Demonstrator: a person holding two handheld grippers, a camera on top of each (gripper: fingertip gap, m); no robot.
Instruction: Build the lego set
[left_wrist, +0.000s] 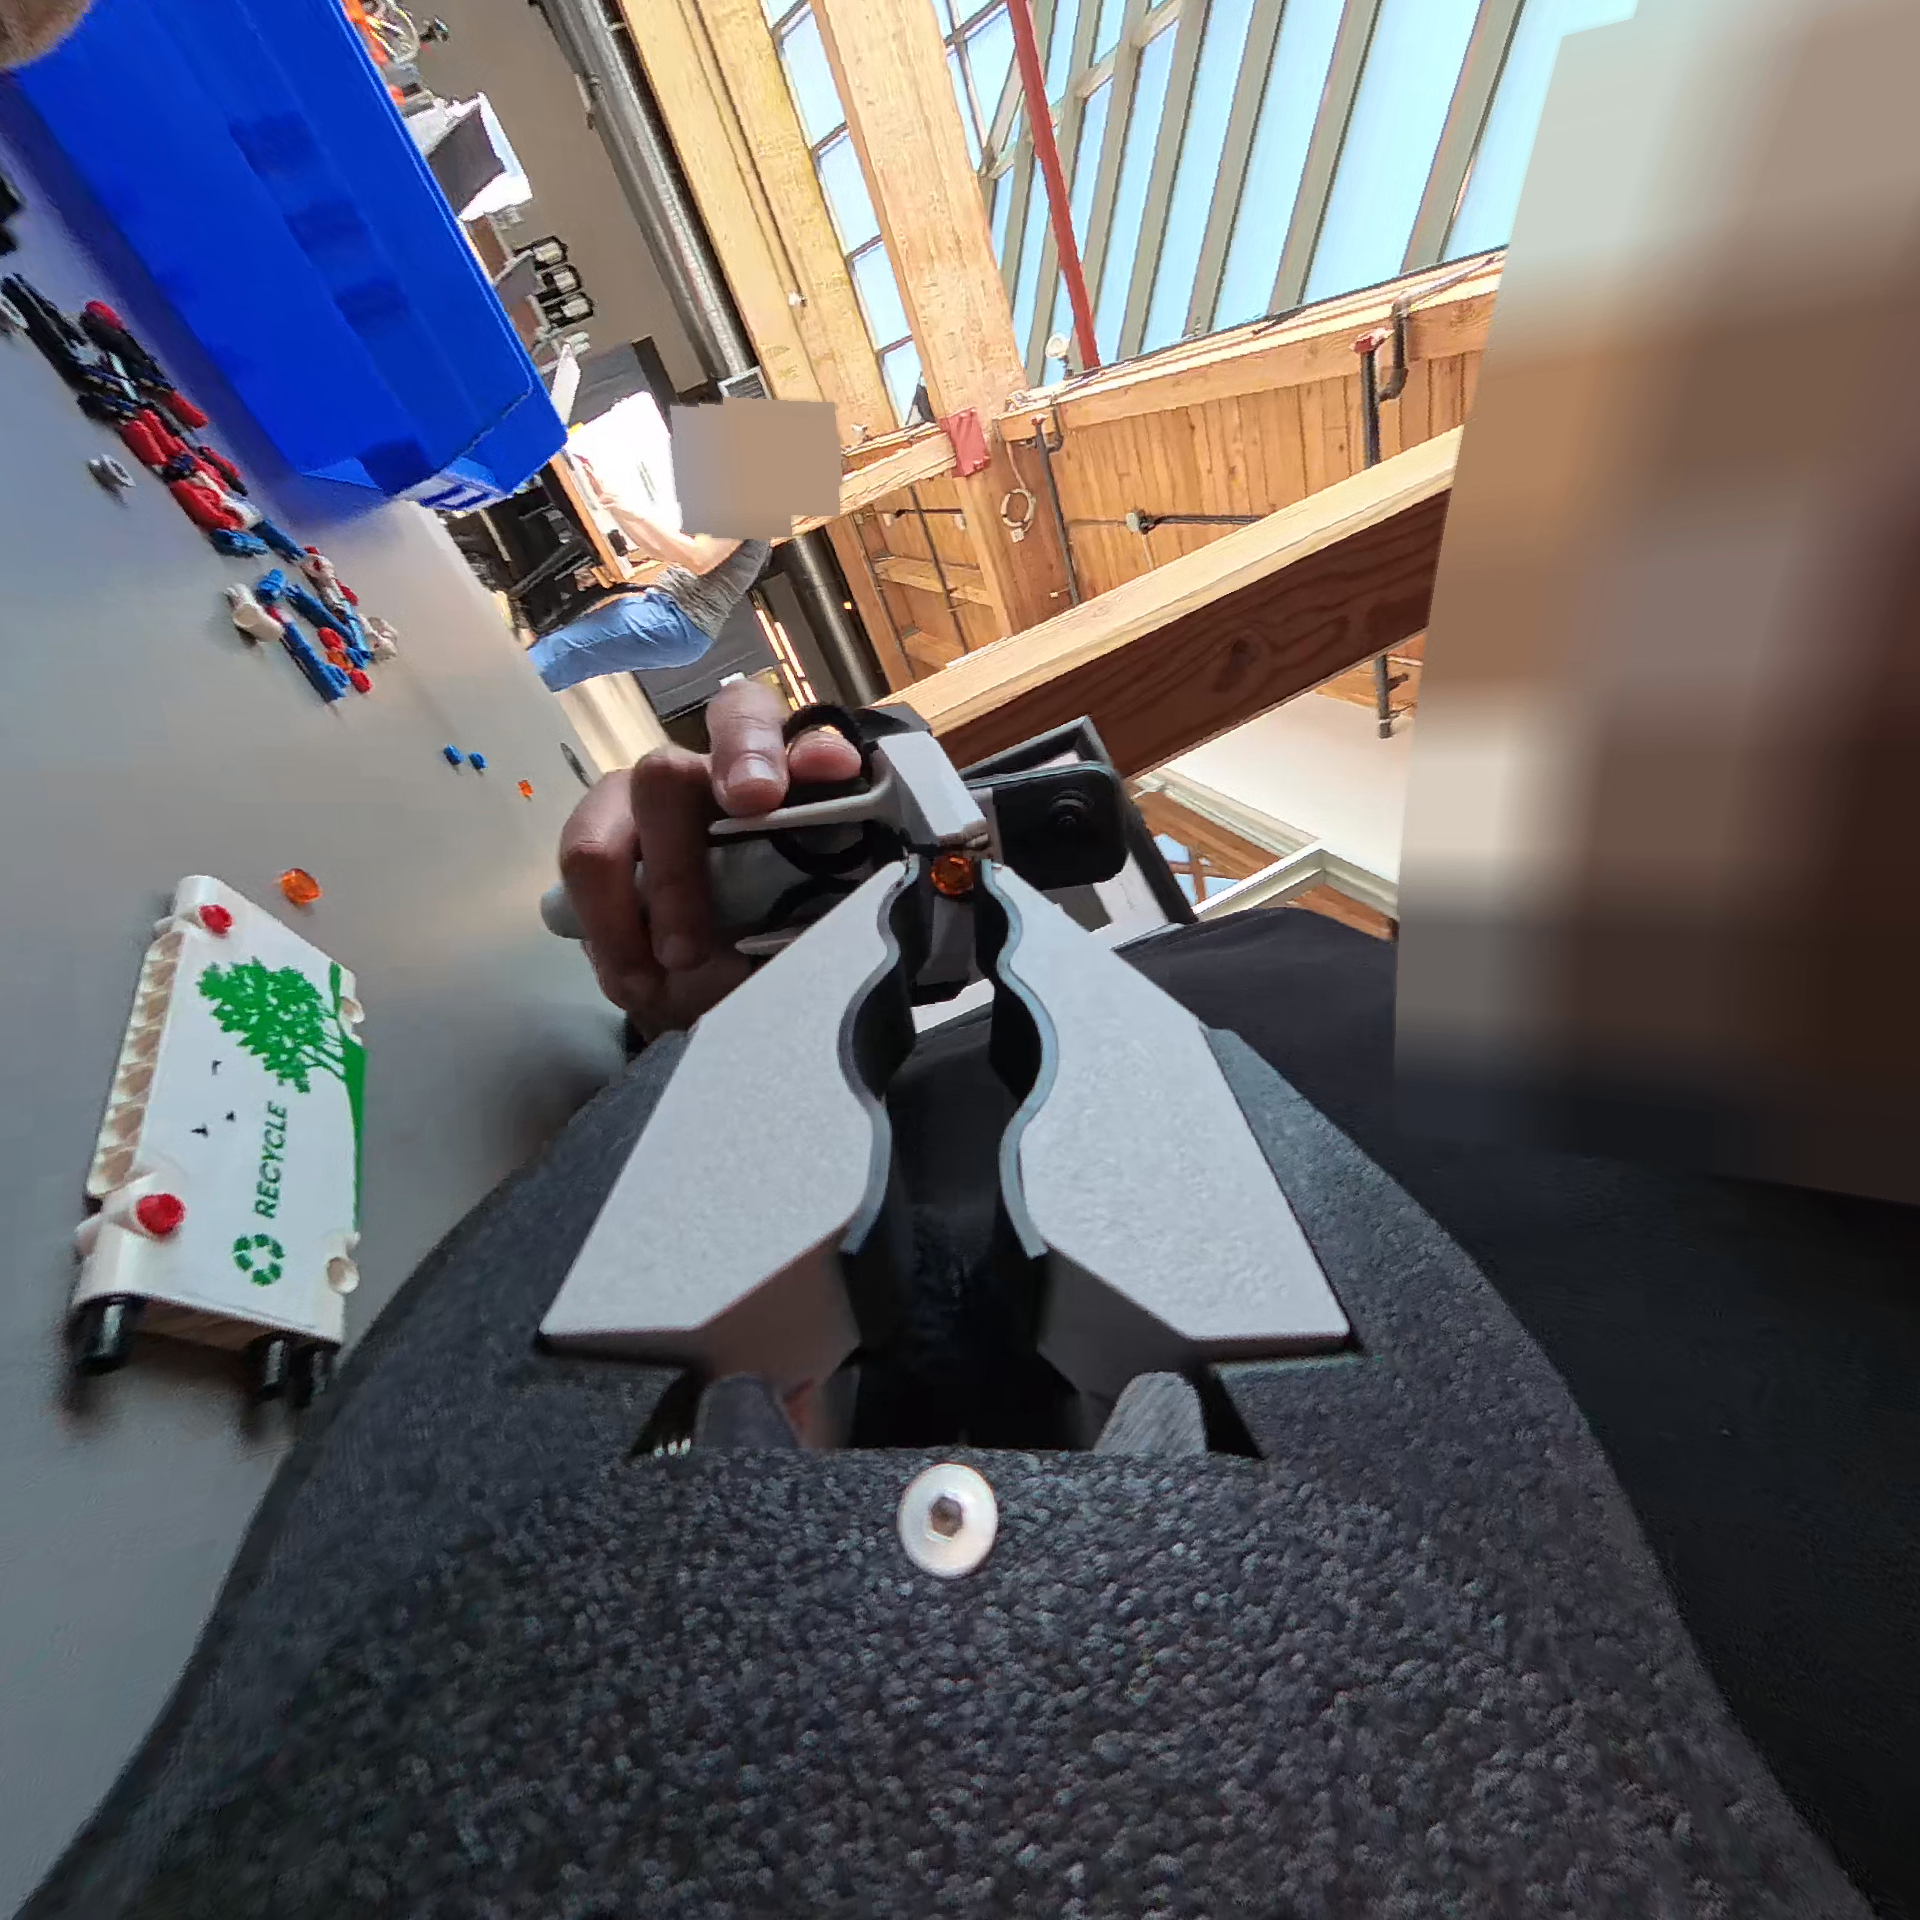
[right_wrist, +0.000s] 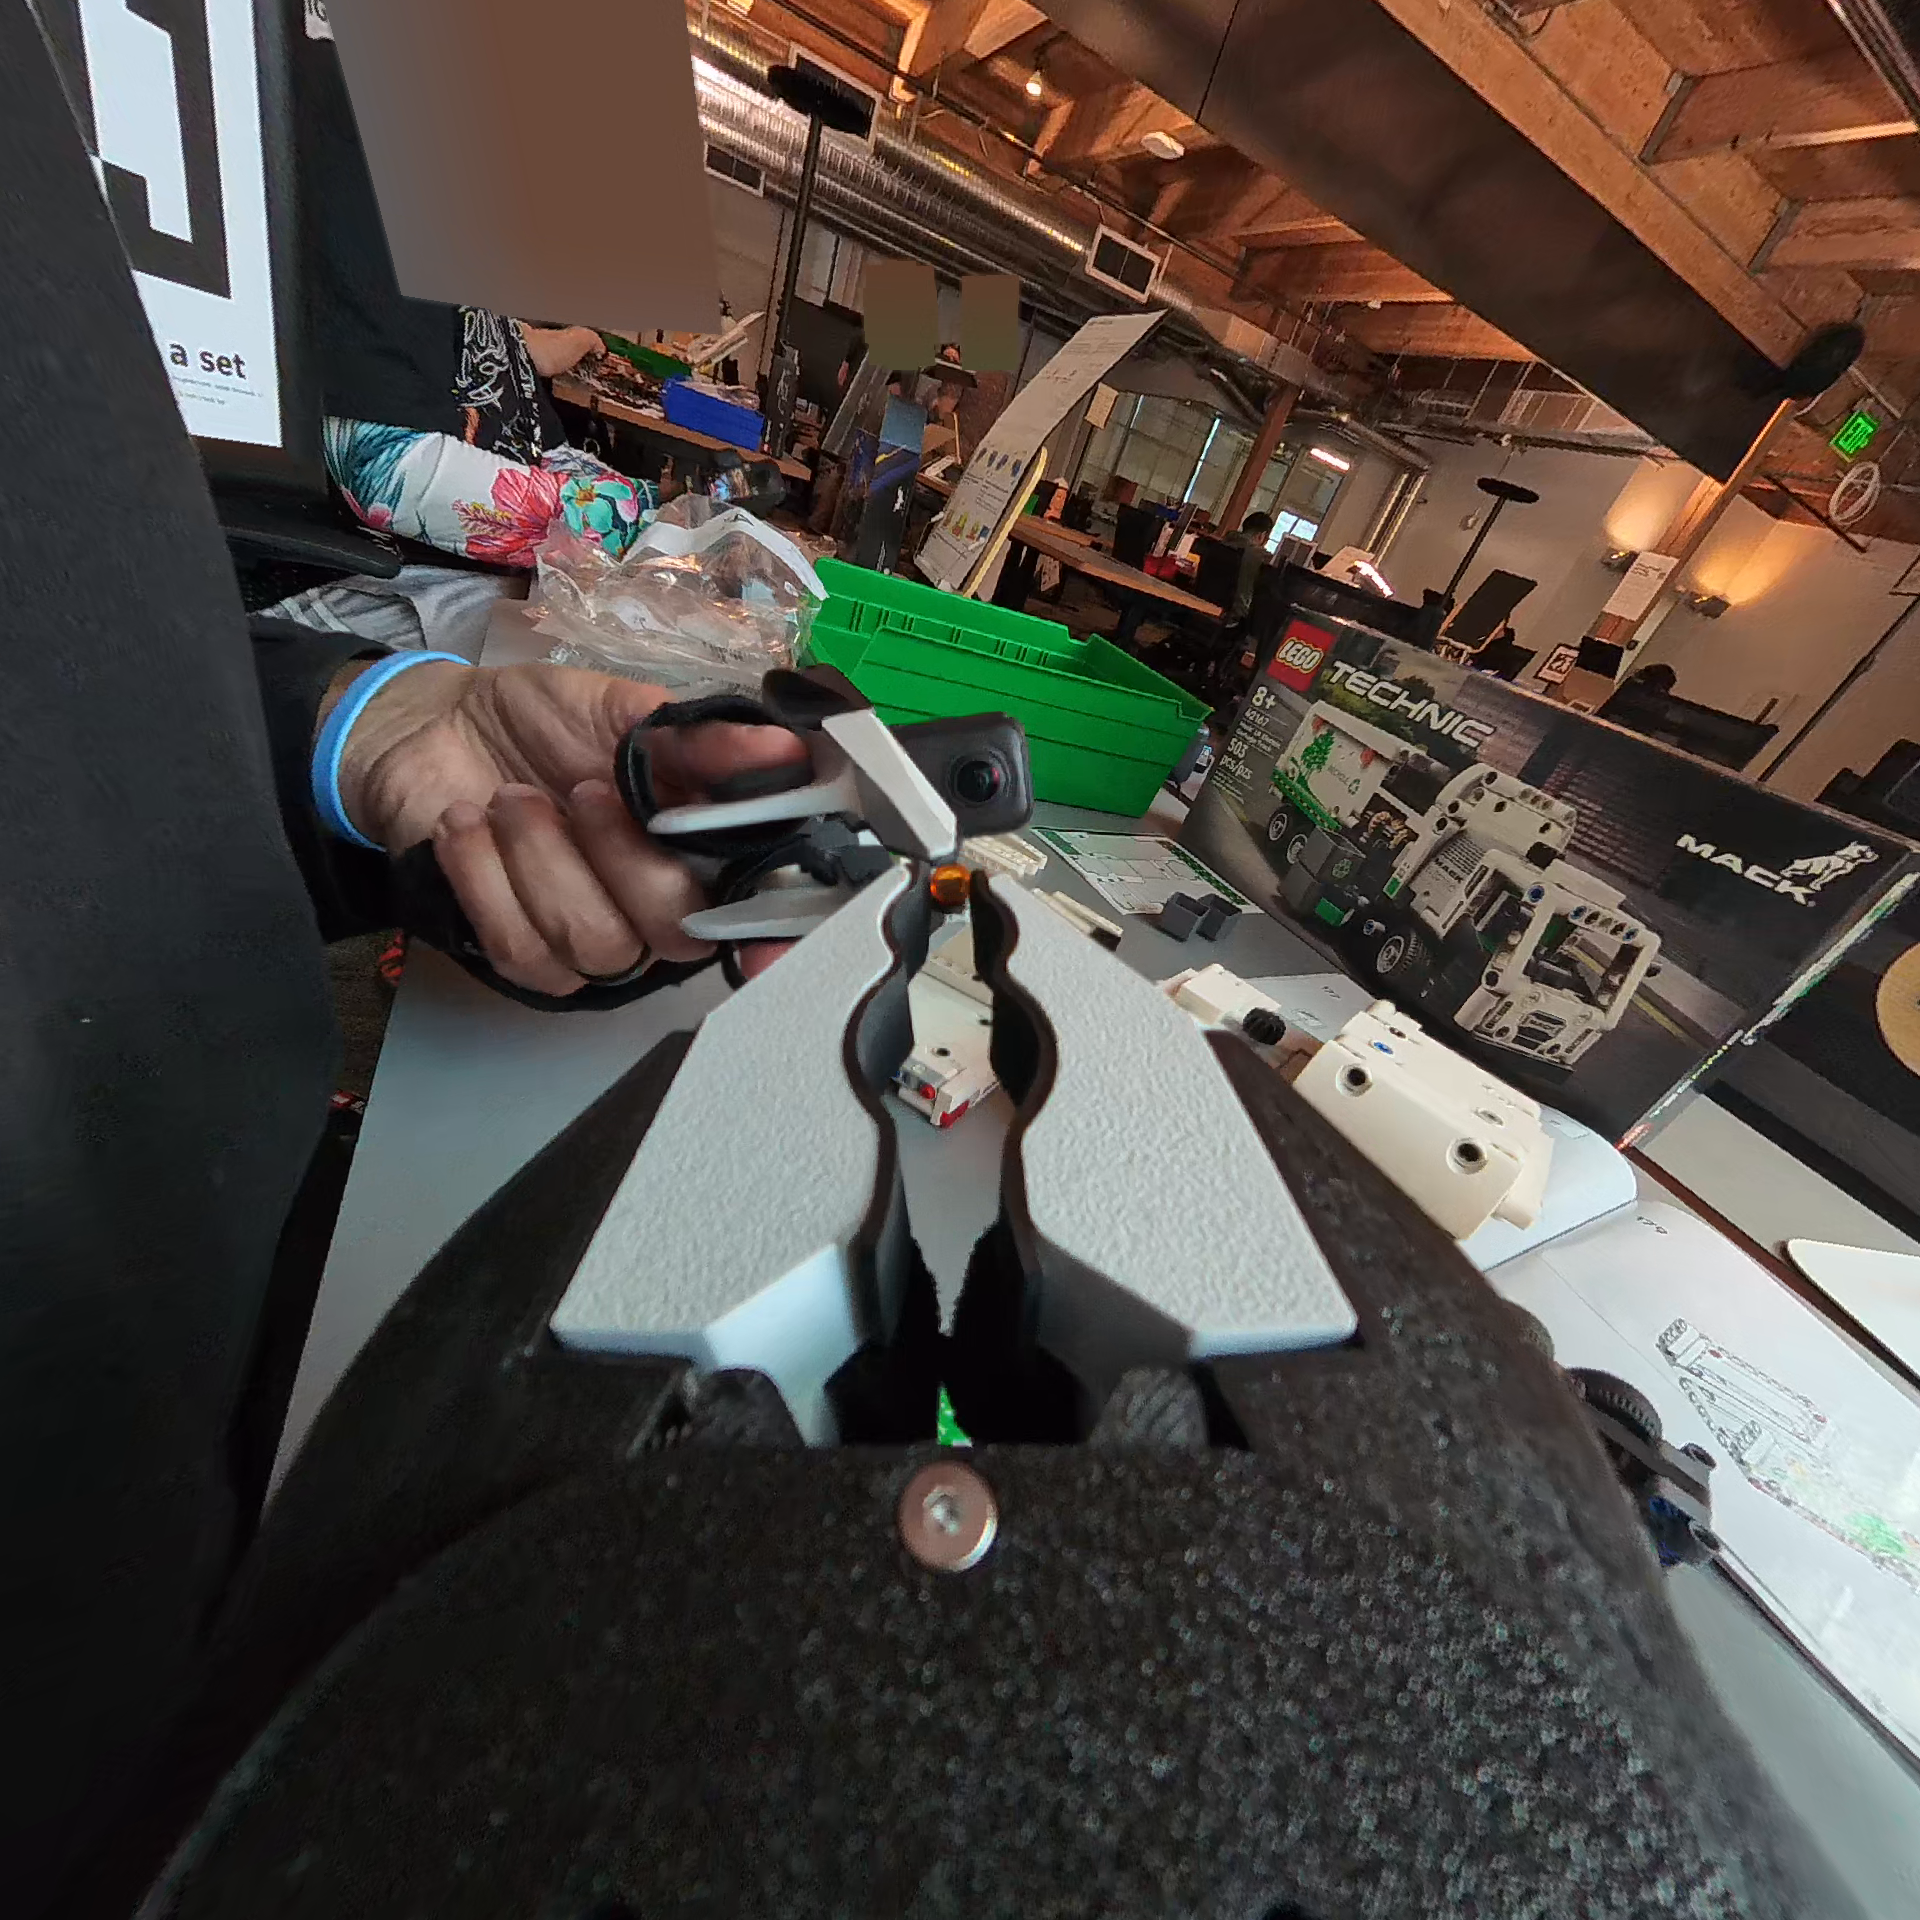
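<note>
Both tools meet in mid-air over the grey worktop (left_wrist: 416, 790), tip to tip on one small orange stud (left_wrist: 952, 873). My left tool (left_wrist: 951, 878) is clenched, its two tips closed on the stud from either side. My right tool (right_wrist: 951, 888) is clenched on the same stud, coming at it from the opposite way (in each wrist view the other tool's tips sit just above the piece). The stud is off the worktop, between the two hands: the right hand (left_wrist: 644, 883) and the left hand (right_wrist: 499, 810) each grip their handle.

On the worktop to the left lies a white panel with a green tree print (left_wrist: 239, 1122), a second orange stud (left_wrist: 298, 884) just beyond it, then a scatter of red, blue and black small pieces (left_wrist: 187, 468) beside a blue bin (left_wrist: 291, 239). On the far side stand a green bin (right_wrist: 997, 675), clear plastic bags (right_wrist: 665, 603) and the set's box (right_wrist: 1507, 831). A white built assembly (right_wrist: 1423, 1122) sits near, to the right, on the instruction booklet (right_wrist: 1766, 1434). Nothing lies between the tools.
</note>
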